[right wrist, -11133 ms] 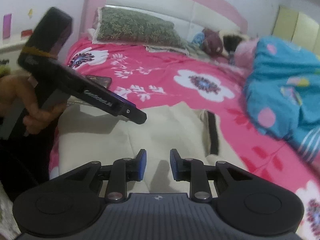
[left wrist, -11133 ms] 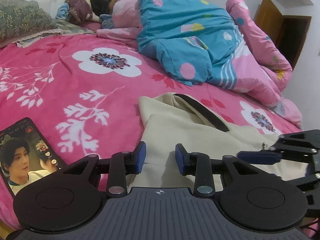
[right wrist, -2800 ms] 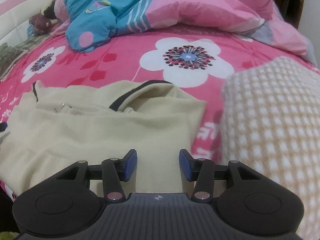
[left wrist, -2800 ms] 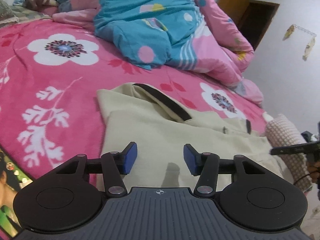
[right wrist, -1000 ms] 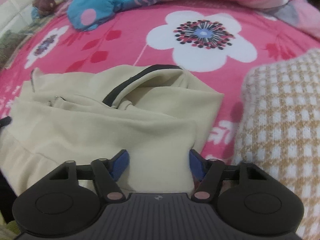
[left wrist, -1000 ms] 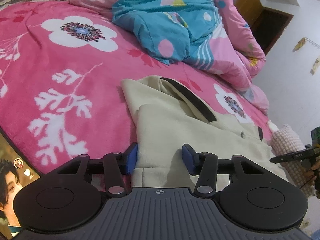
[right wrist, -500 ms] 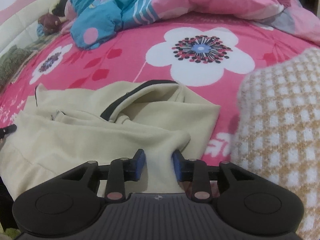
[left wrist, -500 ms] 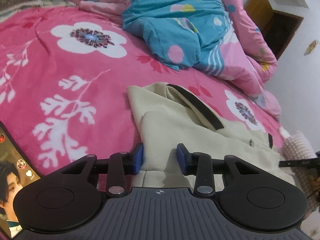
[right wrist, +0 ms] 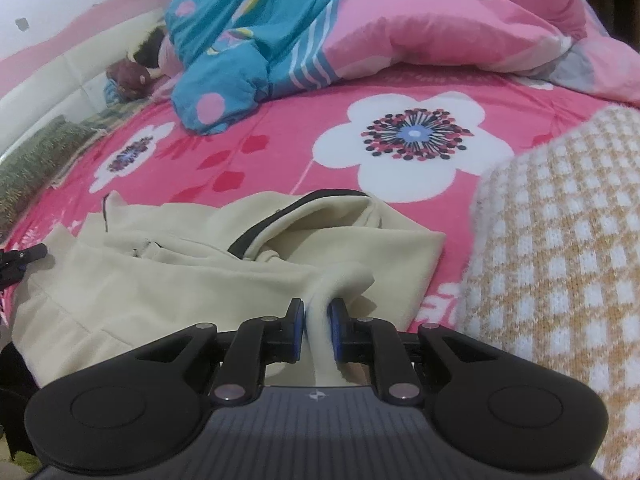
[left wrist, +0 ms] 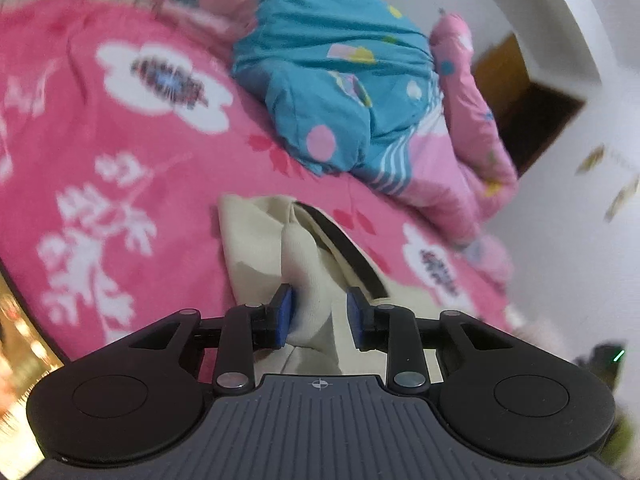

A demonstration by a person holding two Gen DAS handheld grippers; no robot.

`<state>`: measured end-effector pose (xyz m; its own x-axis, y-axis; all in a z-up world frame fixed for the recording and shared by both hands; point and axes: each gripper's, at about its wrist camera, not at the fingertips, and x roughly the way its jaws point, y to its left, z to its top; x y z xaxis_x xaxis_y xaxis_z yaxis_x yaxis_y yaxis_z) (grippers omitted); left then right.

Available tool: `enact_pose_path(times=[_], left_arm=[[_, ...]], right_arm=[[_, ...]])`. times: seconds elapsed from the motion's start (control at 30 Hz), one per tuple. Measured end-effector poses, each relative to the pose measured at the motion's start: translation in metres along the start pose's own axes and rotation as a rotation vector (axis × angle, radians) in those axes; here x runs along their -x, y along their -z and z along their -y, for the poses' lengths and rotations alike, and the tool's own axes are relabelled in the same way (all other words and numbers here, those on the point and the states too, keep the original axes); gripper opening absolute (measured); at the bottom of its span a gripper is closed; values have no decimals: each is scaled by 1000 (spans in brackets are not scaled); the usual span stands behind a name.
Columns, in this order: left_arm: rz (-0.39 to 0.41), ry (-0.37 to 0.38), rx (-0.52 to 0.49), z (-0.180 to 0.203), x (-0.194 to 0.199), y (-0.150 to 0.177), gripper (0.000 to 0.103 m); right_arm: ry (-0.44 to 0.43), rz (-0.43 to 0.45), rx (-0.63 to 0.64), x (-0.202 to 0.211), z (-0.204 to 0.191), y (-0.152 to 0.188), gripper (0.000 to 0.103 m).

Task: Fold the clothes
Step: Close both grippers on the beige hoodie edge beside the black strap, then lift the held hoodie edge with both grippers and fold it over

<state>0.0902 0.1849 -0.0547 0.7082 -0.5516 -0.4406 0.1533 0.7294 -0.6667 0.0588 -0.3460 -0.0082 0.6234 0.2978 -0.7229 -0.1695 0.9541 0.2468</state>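
Note:
A cream garment (left wrist: pixel 256 256) with a black trim strip (left wrist: pixel 344 244) lies flat on the pink flowered bedspread (left wrist: pixel 80 152). My left gripper (left wrist: pixel 319 317) is shut on a thick raised fold at the garment's near left edge; the cloth bulges up between the blue pads. In the right wrist view the same garment (right wrist: pixel 168 280) spreads to the left, and my right gripper (right wrist: pixel 317 330) is shut on a pinched ridge of its near right edge. The left gripper's tip (right wrist: pixel 26 255) shows at the far left edge of that view.
A blue and pink quilt (left wrist: pixel 344 92) covers a person lying at the bed's far side. An orange and white chequered knit (right wrist: pixel 560 264) lies right of the garment. A pillow (right wrist: pixel 36 160) and headboard sit far left. A dark doorway (left wrist: pixel 536 120) is beyond the bed.
Both grippers have closed on the garment's near edge and pulled folds of it up from the bed. The left view is blurred and has swung slightly.

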Motion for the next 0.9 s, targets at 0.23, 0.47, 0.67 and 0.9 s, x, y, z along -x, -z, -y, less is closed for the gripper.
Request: enact_pose_path(times=[0.23,0.47,0.67,0.9], left_arm=[[-44,-30,14,2,-14,-2,34],[29,-152,-203,39,-10,5,11],[140,-190,-351,67,6,9,10],[192,-175,-414,82,4,2,10]], right_arm=[[24,-27,29,-13,-8,4,33],[56,104,60,10,-17,12,11],[105,231,139,36,-36,10,11],[156,238,210,39,-47,3,12]])
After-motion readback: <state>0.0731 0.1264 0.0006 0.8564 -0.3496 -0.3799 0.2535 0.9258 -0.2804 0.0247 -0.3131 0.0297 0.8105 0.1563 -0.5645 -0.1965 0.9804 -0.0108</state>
